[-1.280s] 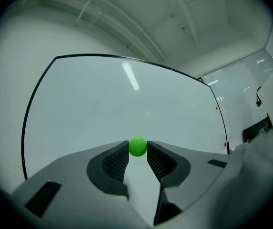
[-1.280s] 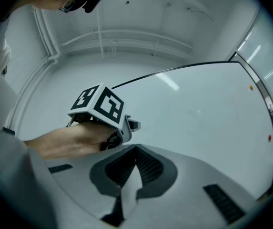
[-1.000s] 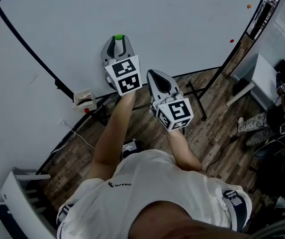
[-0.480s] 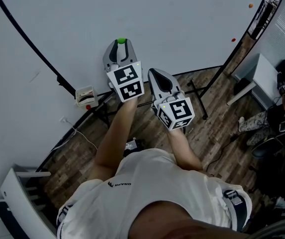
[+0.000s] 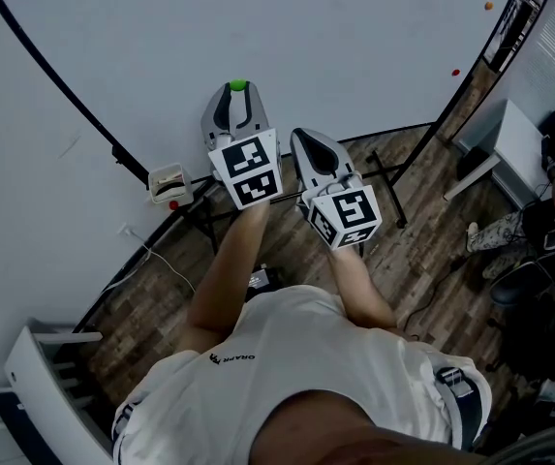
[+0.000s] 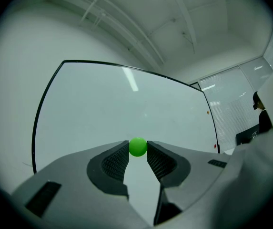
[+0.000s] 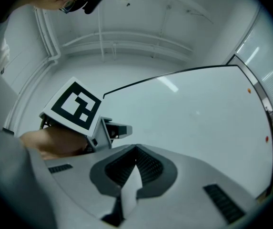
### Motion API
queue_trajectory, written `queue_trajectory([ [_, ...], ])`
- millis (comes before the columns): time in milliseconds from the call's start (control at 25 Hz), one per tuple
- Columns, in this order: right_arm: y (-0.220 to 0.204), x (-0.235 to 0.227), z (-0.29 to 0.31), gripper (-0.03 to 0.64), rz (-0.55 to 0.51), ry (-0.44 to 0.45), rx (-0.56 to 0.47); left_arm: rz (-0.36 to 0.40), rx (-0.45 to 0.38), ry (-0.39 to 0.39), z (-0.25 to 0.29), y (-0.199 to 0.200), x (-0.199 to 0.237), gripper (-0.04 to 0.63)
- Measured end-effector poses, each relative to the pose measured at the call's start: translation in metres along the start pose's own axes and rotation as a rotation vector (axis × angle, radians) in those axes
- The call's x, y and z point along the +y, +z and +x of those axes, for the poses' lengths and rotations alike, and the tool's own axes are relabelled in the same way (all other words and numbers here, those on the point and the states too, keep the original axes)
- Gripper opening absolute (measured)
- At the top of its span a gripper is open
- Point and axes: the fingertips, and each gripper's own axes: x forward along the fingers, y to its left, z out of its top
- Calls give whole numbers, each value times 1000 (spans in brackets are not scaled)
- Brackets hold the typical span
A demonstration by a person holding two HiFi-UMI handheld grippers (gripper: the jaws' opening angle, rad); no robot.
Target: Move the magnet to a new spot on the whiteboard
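- Left gripper: jaws set a narrow gap apart, clamped on the green magnet. The small round ball sits right at the tips, and both ribbed pads touch its sides.
- Magnet position: in the head view it shows in front of the lower middle of the whiteboard, a little above the board's black bottom edge. Whether it touches the board surface cannot be told from any view.
- Right gripper: jaws together, tips meeting, nothing between them. In the head view it is just beside the left gripper on its right, set lower, with its tip near the board's bottom edge.
- Both grippers point toward the board, each with its marker cube at the rear: the left cube and the right cube.
- Board surface is otherwise bare near the grippers. An orange magnet and a red magnet sit well apart from them at the far right edge.
- A small white box hangs at the board's lower edge, left of the left gripper.
- The person, in a white shirt, stands on a wood-plank floor.
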Motion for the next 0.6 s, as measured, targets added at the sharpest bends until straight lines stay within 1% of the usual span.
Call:
queue_trajectory([
  [600,7,0,-3,14,-7,-3,-15,-9,-20,-27,-28,-1,-10,120],
])
